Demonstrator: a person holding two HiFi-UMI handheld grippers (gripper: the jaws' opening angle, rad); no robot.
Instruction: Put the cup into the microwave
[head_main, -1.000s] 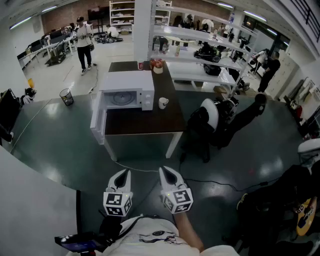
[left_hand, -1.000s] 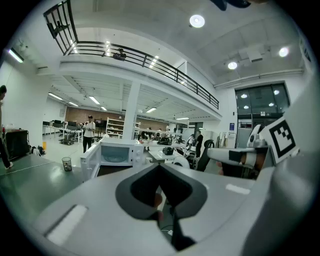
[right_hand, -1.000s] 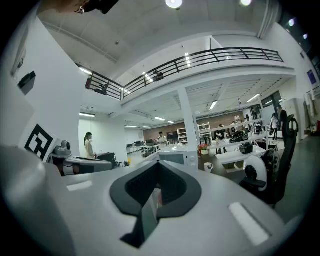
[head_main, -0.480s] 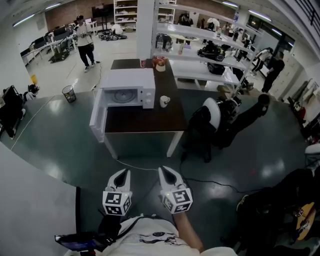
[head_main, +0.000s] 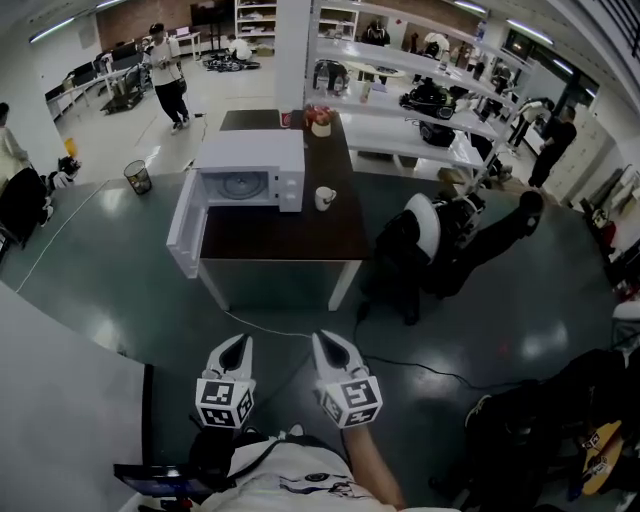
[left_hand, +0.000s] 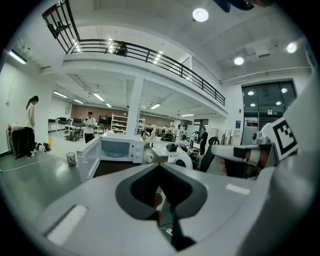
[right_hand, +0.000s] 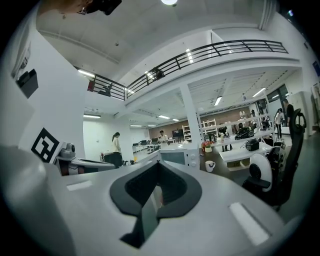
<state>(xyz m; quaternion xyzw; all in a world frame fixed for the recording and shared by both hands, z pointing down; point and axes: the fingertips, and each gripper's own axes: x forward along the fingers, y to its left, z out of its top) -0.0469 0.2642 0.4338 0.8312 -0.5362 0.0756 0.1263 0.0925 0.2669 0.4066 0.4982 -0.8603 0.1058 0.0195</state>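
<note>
White cup (head_main: 325, 198) upright on the dark table (head_main: 290, 238), just beside the microwave (head_main: 250, 160) at its 3 o'clock, close to the control panel but not touching it. Outside the oven, with neither claw on it.

Microwave white, set toward the table's 10 o'clock corner. Its door (head_main: 186, 222) swung wide open toward 8 o'clock, hanging out past the table's left edge. Round turntable on show inside, cavity otherwise bare. At the table's far end, 12 o'clock, a small pot with red flowers (head_main: 320, 122).

At 6 o'clock of the table and well apart from it, left gripper (head_main: 236, 348) and right gripper (head_main: 326, 345) side by side over the dark green floor (head_main: 120, 290), both pointing to 12 o'clock. Left claw pinched together, tips meeting, nothing between them. Right claw the same: fully closed and empty. In the right gripper view, cup and microwave small in the distance, just past the joined tips at 1 o'clock.

A thin pale cable (head_main: 262, 330) across the floor between table and grippers. At 3 o'clock of the table, a black office chair (head_main: 420, 240) with a white headrest. At 9 o'clock of the microwave, a wire bin (head_main: 137, 182) on the floor. Further off at 11 o'clock, a standing person (head_main: 168, 80); at 1 o'clock, long white shelving (head_main: 400, 140) laden with gear.
</note>
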